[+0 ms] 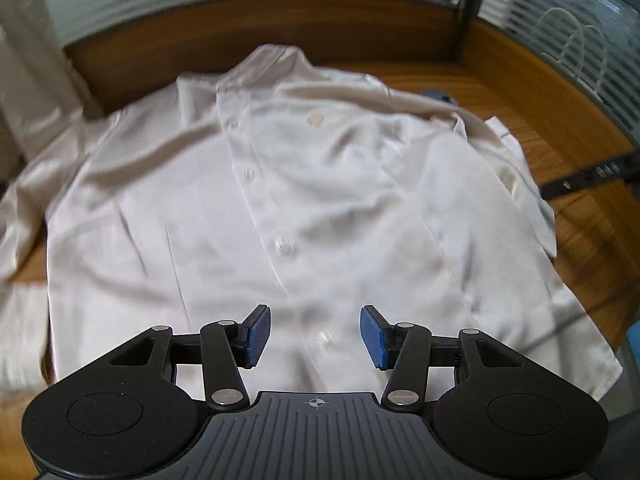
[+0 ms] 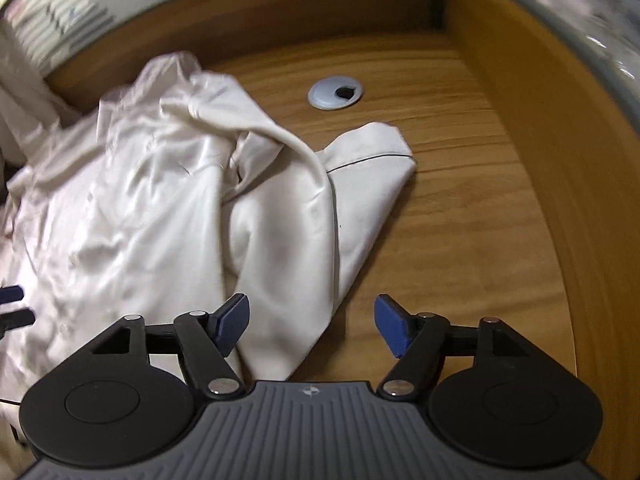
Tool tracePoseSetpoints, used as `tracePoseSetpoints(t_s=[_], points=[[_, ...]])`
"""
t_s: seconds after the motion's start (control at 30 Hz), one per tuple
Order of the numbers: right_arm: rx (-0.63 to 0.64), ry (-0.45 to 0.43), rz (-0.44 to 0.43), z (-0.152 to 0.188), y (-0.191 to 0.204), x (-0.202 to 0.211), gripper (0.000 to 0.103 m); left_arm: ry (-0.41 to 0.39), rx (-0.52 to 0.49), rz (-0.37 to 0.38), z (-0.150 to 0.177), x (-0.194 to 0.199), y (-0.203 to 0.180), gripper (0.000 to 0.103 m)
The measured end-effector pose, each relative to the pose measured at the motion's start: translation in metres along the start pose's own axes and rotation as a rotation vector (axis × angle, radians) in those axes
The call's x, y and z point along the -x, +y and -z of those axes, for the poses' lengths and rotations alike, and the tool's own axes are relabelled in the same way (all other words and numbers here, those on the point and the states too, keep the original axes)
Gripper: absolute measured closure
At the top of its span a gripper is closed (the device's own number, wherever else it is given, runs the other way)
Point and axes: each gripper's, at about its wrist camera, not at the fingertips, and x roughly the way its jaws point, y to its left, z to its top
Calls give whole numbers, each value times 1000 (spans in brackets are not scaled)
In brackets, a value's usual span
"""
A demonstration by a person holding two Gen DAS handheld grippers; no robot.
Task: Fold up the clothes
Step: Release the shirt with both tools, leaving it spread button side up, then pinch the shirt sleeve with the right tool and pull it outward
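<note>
A white button-up shirt (image 1: 304,184) lies front-up on a wooden desk (image 1: 520,92), collar at the far side, button placket running toward me. My left gripper (image 1: 315,334) hovers open over the shirt's lower front, blue pads apart, nothing between them. In the right wrist view the same shirt (image 2: 132,208) spreads to the left, and its right sleeve (image 2: 304,208) is folded loosely with the cuff (image 2: 376,148) pointing right. My right gripper (image 2: 311,326) is open just above the sleeve's lower end, its left pad over cloth, its right pad over bare wood.
A grey cable grommet (image 2: 335,92) sits in the desk (image 2: 460,220) beyond the sleeve. Wooden partition walls (image 2: 540,120) enclose the desk at the back and right. The left gripper's fingertips (image 2: 14,304) show at the left edge. Window blinds (image 1: 560,20) run behind the partition.
</note>
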Motion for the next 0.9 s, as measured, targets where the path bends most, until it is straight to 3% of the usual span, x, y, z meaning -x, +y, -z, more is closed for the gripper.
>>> tracePoseSetpoints(t_s=[0.2,0.27,0.3,0.33,0.37,0.4,0.6,0.9], points=[[84,41,-56,-32,-1,-37,26,24,92,-45,29,2,-21,50],[106,54,-66,-41,0,-46,31,36,122,-65,37,1,-22,50],[122,52,-62,-46,0,-47,43,41,137,-74,41,1,-21,50],[141,46,-54,-51,1,-46,72,46,150,-84,45,1,-21,50],[161,40,-45,-55,1,-45,89,51,163,-93,48,1,-20,50],[180,34,-37,-60,1,-44,99,55,174,-100,51,1,-20,50],[295,-4,14,-88,2,-38,100,82,240,-135,66,0,-14,50],[427,-143,224,-167,-11,-25,100,80,262,-157,67,-1,-14,48]])
